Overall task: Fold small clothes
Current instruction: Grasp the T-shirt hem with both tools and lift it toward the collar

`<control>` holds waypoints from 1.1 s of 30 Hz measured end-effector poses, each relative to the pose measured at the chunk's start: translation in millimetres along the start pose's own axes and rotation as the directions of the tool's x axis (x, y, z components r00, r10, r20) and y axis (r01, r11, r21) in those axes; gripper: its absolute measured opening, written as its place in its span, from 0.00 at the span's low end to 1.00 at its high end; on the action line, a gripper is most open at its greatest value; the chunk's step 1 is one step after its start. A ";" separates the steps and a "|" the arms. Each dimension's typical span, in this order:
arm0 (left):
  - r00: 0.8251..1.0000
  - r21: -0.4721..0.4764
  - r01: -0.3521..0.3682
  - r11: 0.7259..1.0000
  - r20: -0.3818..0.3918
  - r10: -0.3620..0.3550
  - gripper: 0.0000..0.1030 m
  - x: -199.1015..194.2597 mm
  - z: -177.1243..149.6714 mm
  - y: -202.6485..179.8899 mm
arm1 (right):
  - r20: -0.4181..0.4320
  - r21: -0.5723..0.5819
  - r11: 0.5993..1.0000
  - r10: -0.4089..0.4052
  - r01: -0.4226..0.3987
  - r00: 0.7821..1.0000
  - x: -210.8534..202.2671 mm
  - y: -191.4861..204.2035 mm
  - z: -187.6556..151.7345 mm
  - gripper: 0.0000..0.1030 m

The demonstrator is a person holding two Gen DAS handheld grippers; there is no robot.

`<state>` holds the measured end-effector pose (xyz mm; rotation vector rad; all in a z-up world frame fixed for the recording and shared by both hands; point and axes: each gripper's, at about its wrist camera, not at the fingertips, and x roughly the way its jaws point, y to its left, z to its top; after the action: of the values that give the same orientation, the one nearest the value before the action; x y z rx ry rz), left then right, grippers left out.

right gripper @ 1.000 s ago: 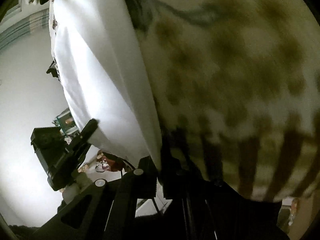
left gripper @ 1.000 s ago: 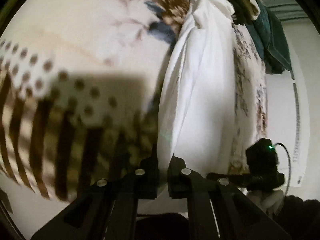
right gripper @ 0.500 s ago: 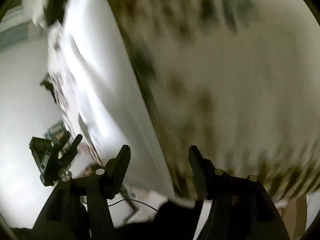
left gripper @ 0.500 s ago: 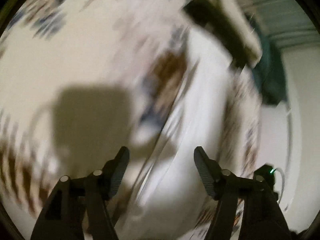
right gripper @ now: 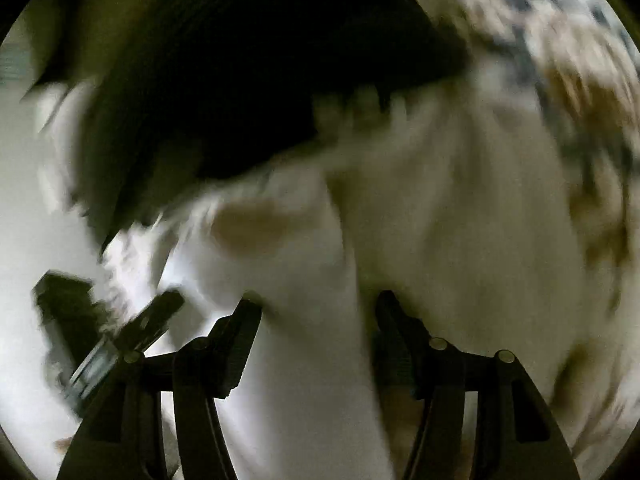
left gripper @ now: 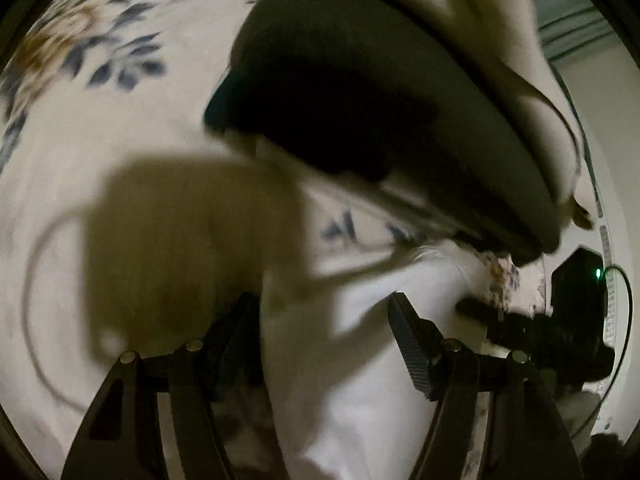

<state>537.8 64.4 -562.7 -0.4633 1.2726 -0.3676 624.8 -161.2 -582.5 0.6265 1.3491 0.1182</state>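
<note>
A white garment lies on the floral bed sheet, under and between the fingers of my left gripper, which is open and holds nothing. The same white cloth fills the gap of my right gripper, also open and empty; that view is blurred by motion. A dark folded garment lies just beyond the white one, with a cream cloth on top. It shows as a dark blur in the right wrist view. The other gripper appears in the left wrist view.
The sheet's flower print spreads to the left. A pale wall stands at the right edge. My left gripper's shadow falls on the sheet. In the right wrist view the left gripper is a blur at lower left.
Both grippers were shut on the white garment a second ago. They have opened, let it go and swung forward toward the dark folded garment.
</note>
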 end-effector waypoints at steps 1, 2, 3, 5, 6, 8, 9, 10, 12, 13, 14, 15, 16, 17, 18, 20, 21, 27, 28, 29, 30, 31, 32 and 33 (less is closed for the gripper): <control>1.000 0.000 0.007 1.000 0.002 -0.007 0.63 -1.3 1.5 3.0 | 0.025 0.011 1.000 -0.015 0.015 1.000 0.2 0.0 6.2 0.57; 1.000 -0.005 0.013 1.000 0.003 -0.013 0.63 -1.3 4.5 4.8 | 0.075 0.039 0.999 -0.039 0.036 0.996 -3.3 -1.6 14.5 0.56; 1.000 -0.016 0.027 0.999 0.001 -0.027 0.63 -2.3 6.5 7.1 | 0.096 0.054 0.998 -0.050 0.045 0.994 -6.2 -2.6 17.3 0.56; 0.999 -0.032 0.049 0.998 0.005 -0.049 0.63 -8.7 6.8 10.9 | 0.140 0.106 0.994 -0.045 0.030 0.989 -18.5 -7.2 21.1 0.56; 0.998 -0.037 0.059 0.998 0.008 -0.059 0.63 -13.5 5.7 12.4 | 0.149 0.128 0.992 -0.020 0.000 0.989 -24.0 -9.8 20.5 0.57; 0.996 -0.055 0.094 0.994 0.012 -0.094 0.63 -20.8 2.3 17.2 | 0.158 0.167 0.981 0.071 -0.097 0.985 -33.4 -16.5 18.1 0.57; 0.992 -0.074 0.126 0.989 0.010 -0.126 0.63 -23.4 -0.9 21.1 | 0.151 0.180 0.971 0.130 -0.157 0.980 -34.5 -18.7 18.0 0.57; 0.985 -0.100 0.170 0.980 0.005 -0.170 0.63 -23.6 -4.6 25.2 | 0.133 0.190 0.957 0.196 -0.219 0.972 -32.7 -20.1 19.0 0.57; 0.963 -0.154 0.264 0.952 -0.015 -0.269 0.63 -15.7 -12.7 32.2 | 0.065 0.194 0.934 0.291 -0.298 0.954 -20.7 -20.1 23.4 0.58; 0.957 -0.168 0.282 0.945 -0.026 -0.290 0.63 -11.2 -15.1 33.4 | 0.026 0.183 0.932 0.314 -0.313 0.949 -12.4 -17.0 25.9 0.58; 0.951 -0.170 0.297 0.940 -0.036 -0.308 0.63 -4.1 -16.3 32.7 | -0.022 0.168 0.926 0.346 -0.338 0.938 0.4 -11.2 30.1 0.58; 0.947 -0.165 0.308 0.937 -0.043 -0.319 0.63 1.5 -15.9 31.2 | -0.069 0.159 0.923 0.365 -0.351 0.929 13.8 -4.7 33.3 0.58; 0.946 -0.161 0.308 0.938 -0.048 -0.319 0.63 3.8 -16.5 30.1 | -0.095 0.155 0.920 0.377 -0.360 0.921 20.2 -3.2 31.8 0.58; 0.948 -0.154 0.302 0.941 -0.057 -0.314 0.63 6.5 -14.5 27.3 | -0.137 0.141 0.917 0.391 -0.372 0.910 34.4 6.7 35.4 0.58; 0.947 -0.144 0.303 0.942 -0.063 -0.314 0.63 10.0 -13.0 24.6 | -0.155 0.123 0.922 0.383 -0.367 0.911 41.1 13.5 37.6 0.58; 0.947 -0.122 0.306 0.944 -0.067 -0.315 0.63 11.4 -12.3 19.6 | -0.182 0.064 0.932 0.364 -0.358 0.914 45.2 25.3 37.4 0.58; 0.947 -0.108 0.306 0.946 -0.064 -0.314 0.63 11.0 -13.5 16.7 | -0.184 0.047 0.932 0.361 -0.359 0.914 44.9 29.5 38.7 0.58; 0.981 0.044 0.194 0.980 -0.025 -0.193 0.09 7.5 -26.5 -14.1 | -0.152 -0.032 0.932 0.354 -0.362 0.923 30.1 52.1 37.4 0.10; 0.982 0.052 0.187 0.981 -0.014 -0.187 0.08 6.7 -27.5 -17.9 | -0.143 -0.045 0.934 0.346 -0.355 0.927 26.9 49.3 32.4 0.06; 0.983 0.058 0.183 0.981 -0.006 -0.183 0.08 8.0 -29.7 -24.8 | -0.125 -0.059 0.939 0.330 -0.339 0.936 24.0 54.2 33.3 0.06; 0.983 0.070 0.180 0.981 0.004 -0.181 0.08 5.5 -31.1 -29.1 | -0.112 -0.068 0.941 0.324 -0.333 0.939 18.5 50.4 28.5 0.05; 0.983 0.080 0.181 0.980 0.010 -0.183 0.08 4.1 -32.1 -33.7 | -0.100 -0.073 0.938 0.330 -0.338 0.939 4.9 45.0 26.4 0.05; 0.984 0.089 0.176 0.980 0.020 -0.179 0.08 -1.1 -34.6 -35.1 | -0.089 -0.080 0.935 0.339 -0.346 0.937 -0.5 48.1 24.8 0.05; 0.983 0.100 0.178 0.979 0.027 -0.182 0.08 -6.7 -36.9 -37.2 | -0.082 -0.086 0.933 0.342 -0.348 0.936 -5.5 49.2 22.4 0.05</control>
<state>500.1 31.4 -545.9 -0.5017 1.1754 -0.5692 657.7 -130.5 -552.0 0.7767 1.2761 0.4925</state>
